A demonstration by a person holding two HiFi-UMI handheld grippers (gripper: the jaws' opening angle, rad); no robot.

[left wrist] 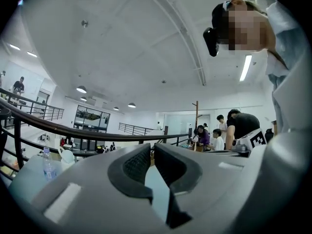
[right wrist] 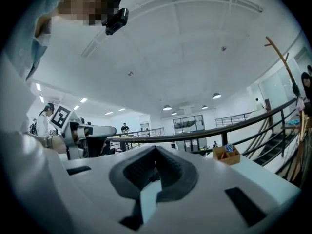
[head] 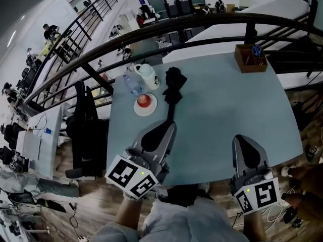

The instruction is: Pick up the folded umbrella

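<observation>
The folded black umbrella [head: 172, 88] lies on the pale blue table [head: 222, 110], left of the middle, with its thin handle end pointing toward me. My left gripper [head: 170, 127] hovers just short of that handle end, and its jaws are shut with nothing between them [left wrist: 151, 156]. My right gripper [head: 241, 139] is over the table's near edge, well to the right of the umbrella; its jaws meet at the tips and hold nothing [right wrist: 156, 154]. Neither gripper touches the umbrella.
Left of the umbrella stand a water bottle [head: 132, 83], a white jug [head: 147, 75] and a plate with a red fruit [head: 145, 104]. A wooden box [head: 250, 58] sits at the far right corner. A black railing [head: 151, 34] runs behind the table, and a black chair [head: 83, 130] stands at its left.
</observation>
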